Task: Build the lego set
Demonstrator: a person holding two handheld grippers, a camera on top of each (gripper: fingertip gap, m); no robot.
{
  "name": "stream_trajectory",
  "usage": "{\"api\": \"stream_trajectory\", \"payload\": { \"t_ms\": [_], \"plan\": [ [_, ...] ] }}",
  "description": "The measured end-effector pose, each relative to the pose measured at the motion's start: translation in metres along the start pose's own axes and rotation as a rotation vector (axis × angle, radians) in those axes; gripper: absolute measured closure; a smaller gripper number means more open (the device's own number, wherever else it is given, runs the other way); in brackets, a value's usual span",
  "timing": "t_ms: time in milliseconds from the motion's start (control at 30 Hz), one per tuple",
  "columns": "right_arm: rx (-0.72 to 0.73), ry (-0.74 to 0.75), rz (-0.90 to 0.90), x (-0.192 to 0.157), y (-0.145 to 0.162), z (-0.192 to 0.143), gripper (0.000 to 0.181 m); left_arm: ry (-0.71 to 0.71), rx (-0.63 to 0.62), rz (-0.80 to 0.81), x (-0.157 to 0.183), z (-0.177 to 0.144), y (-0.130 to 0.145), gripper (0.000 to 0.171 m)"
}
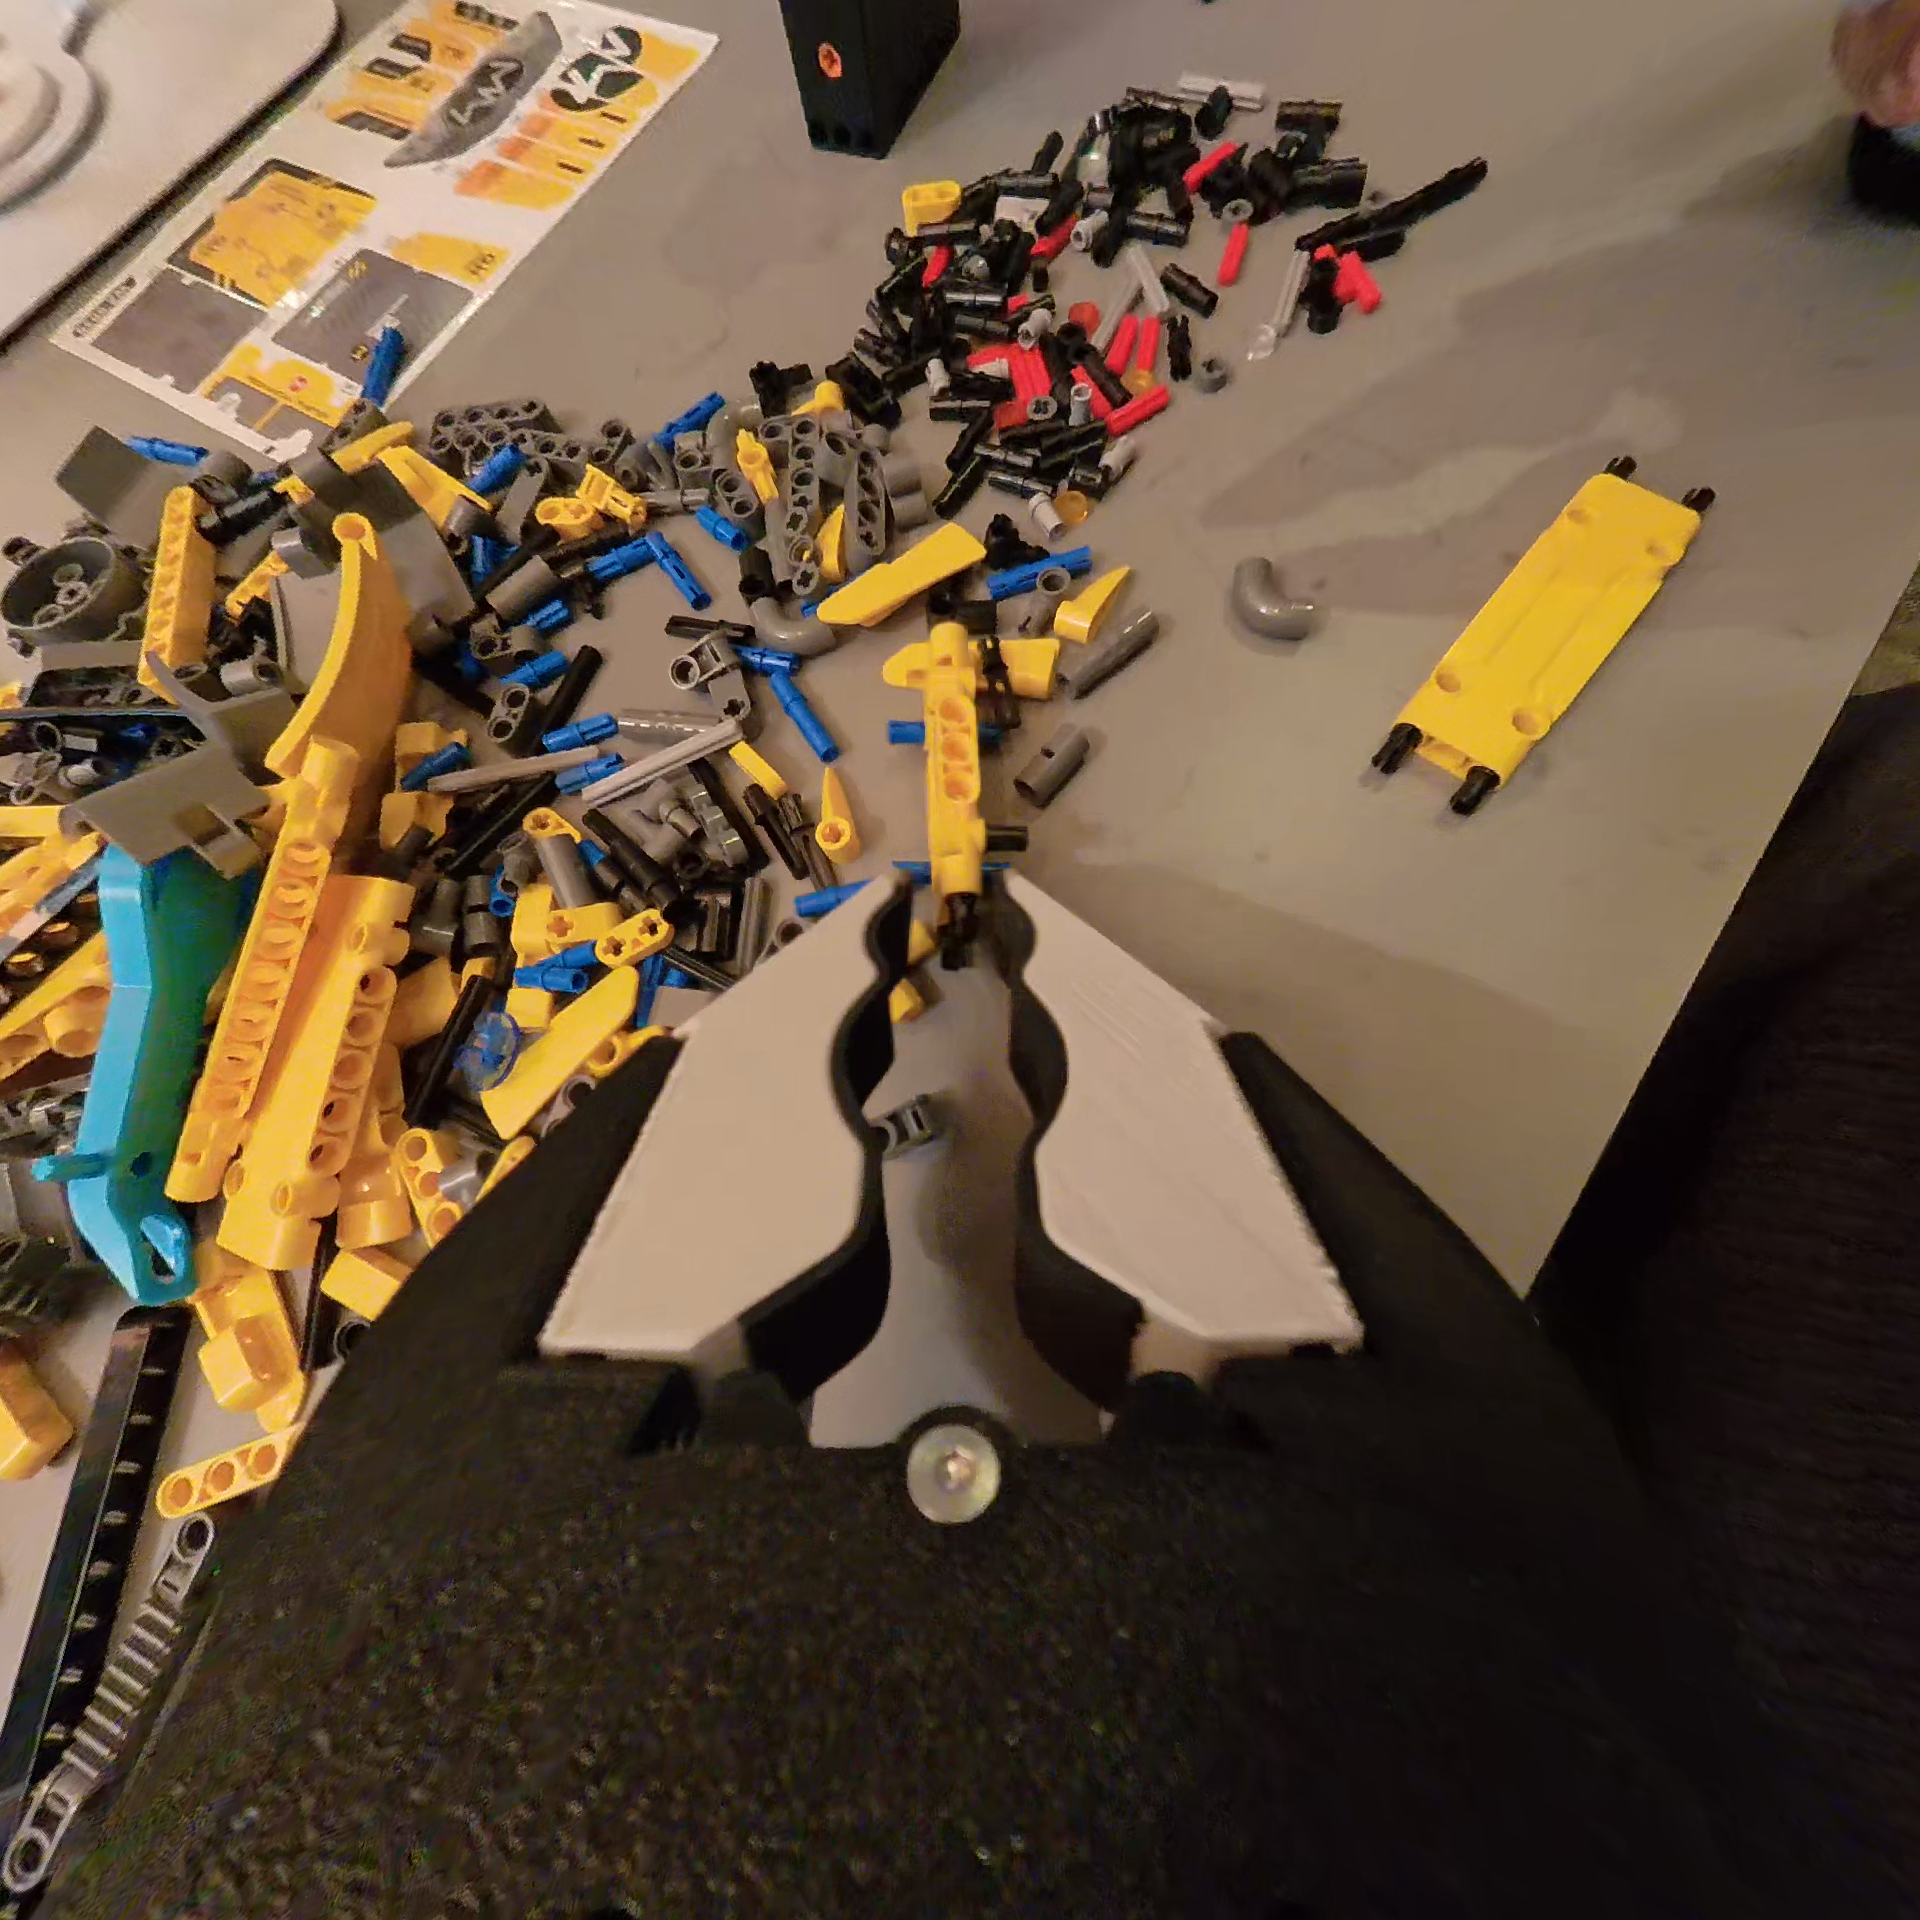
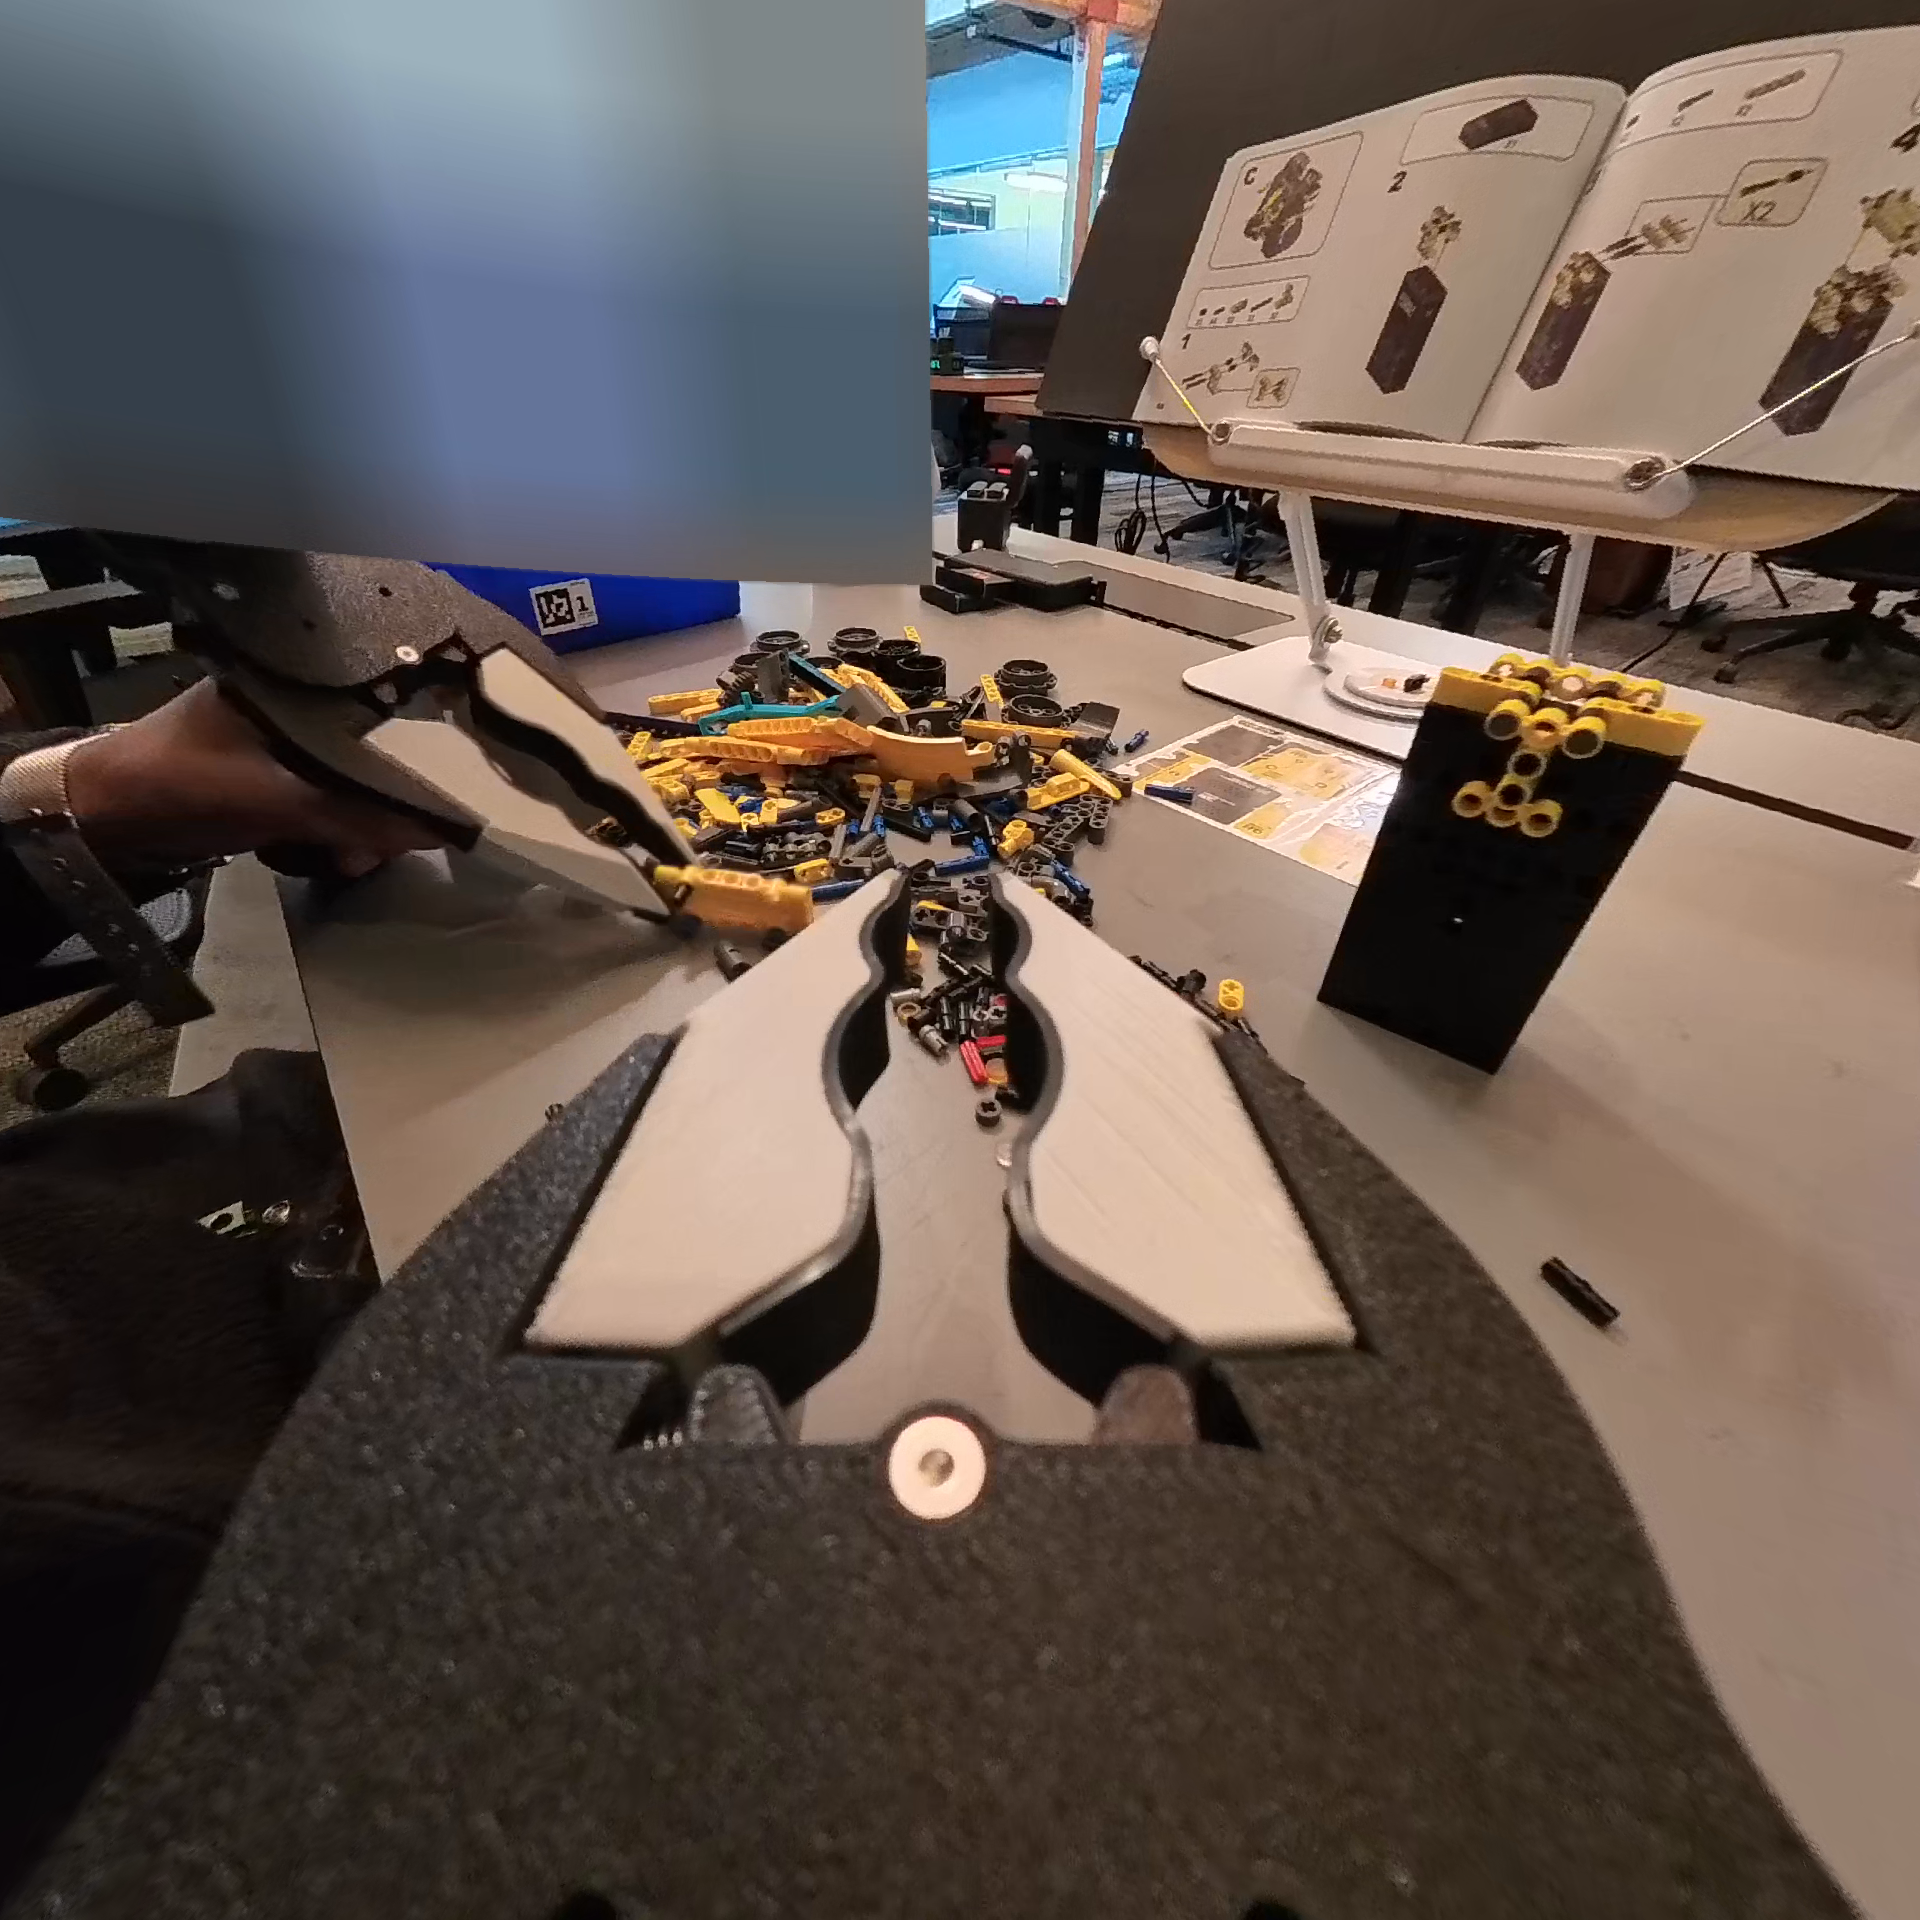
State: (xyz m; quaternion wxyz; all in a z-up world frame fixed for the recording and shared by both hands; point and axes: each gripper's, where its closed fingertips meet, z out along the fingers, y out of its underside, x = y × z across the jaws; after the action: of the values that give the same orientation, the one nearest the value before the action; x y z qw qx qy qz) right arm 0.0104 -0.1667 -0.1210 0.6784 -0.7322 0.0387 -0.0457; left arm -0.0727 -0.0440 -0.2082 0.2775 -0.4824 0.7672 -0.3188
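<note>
Two grippers work over a grey table strewn with plastic building parts. Writing shows in several places, none repeated here: a sticker sheet in yellow and grey at the far left, an open instruction booklet propped on a white stand with numbered steps, and a small black-and-white square marker on a blue bin. The left gripper has its tips nearly closed on the near end of a yellow beam assembly, which juts away from the fingers over the table; the right wrist view shows the same piece clamped at the tips and held just above the surface. The right gripper has its fingers a narrow gap apart with nothing between them, hovering above a scatter of small black and red pins. A large pile of yellow, blue and grey parts lies left of the left gripper. A yellow panel lies alone to its right. A black block topped with yellow parts stands upright right of the right gripper.
</note>
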Motion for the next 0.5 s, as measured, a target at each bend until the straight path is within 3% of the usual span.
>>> {"api": "stream_trajectory", "payload": {
  "t_ms": [33, 200, 400, 500],
  "plan": [
    [-0.001, 0.000, -0.001, 0.000, 0.000, 0.000, 0.167, -0.006, 0.004, 0.006, 0.000, 0.000, -0.001, 0.164],
    [-0.002, 0.000, -0.006, -0.001, 0.000, 0.000, 0.167, -0.033, 0.037, 0.021, -0.002, -0.004, -0.005, 0.164],
    [0.001, 0.006, -0.019, -0.002, 0.000, 0.000, 0.167, -0.065, 0.184, 0.015, -0.006, -0.020, -0.026, 0.165],
    [0.040, 0.093, -0.086, 0.004, -0.007, -0.003, 0.166, -0.060, 0.259, -0.020, -0.004, -0.027, -0.038, 0.165]
  ]
}}
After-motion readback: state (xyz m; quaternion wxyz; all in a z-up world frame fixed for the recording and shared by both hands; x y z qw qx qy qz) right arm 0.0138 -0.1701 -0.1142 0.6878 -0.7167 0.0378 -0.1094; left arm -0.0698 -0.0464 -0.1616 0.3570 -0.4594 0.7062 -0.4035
